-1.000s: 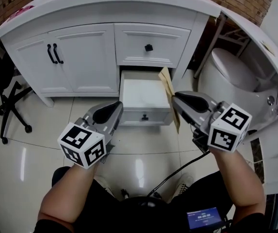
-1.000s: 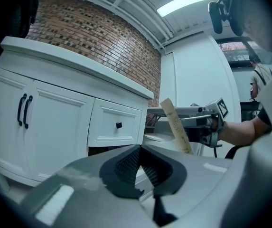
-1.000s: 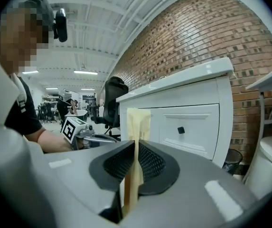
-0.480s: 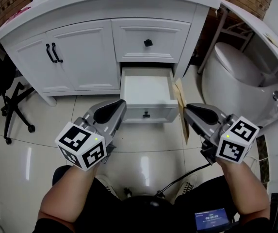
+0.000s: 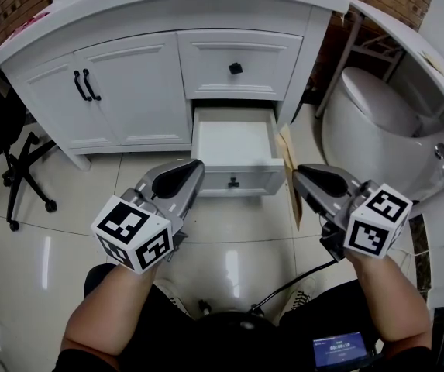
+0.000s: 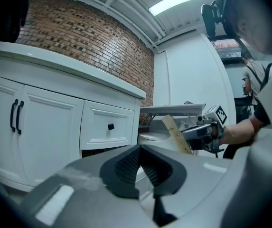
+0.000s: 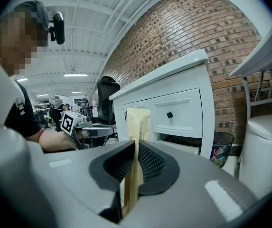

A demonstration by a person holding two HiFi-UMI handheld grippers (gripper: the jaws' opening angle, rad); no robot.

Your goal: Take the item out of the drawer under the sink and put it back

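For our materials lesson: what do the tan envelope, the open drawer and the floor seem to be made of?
The envelope looks like kraft paper: matte tan, thin, flat. The drawer is likely white-painted wood or board: smooth satin, no grain showing. The floor seems glazed tile: glossy, mirroring lights, with grout lines.

Right of open drawer [image 5: 233, 139]: envelope [image 5: 290, 165]; above it upper drawer [image 5: 206, 64]; toilet [image 5: 370, 122] far right.

Grey grippers, dark clothing.
The left gripper [image 5: 194, 166] and right gripper [image 5: 300, 173] bear black-and-white marker cubes [image 5: 132, 233], black ribbed pads [image 6: 126, 165]; a black cable [image 5: 283, 287].
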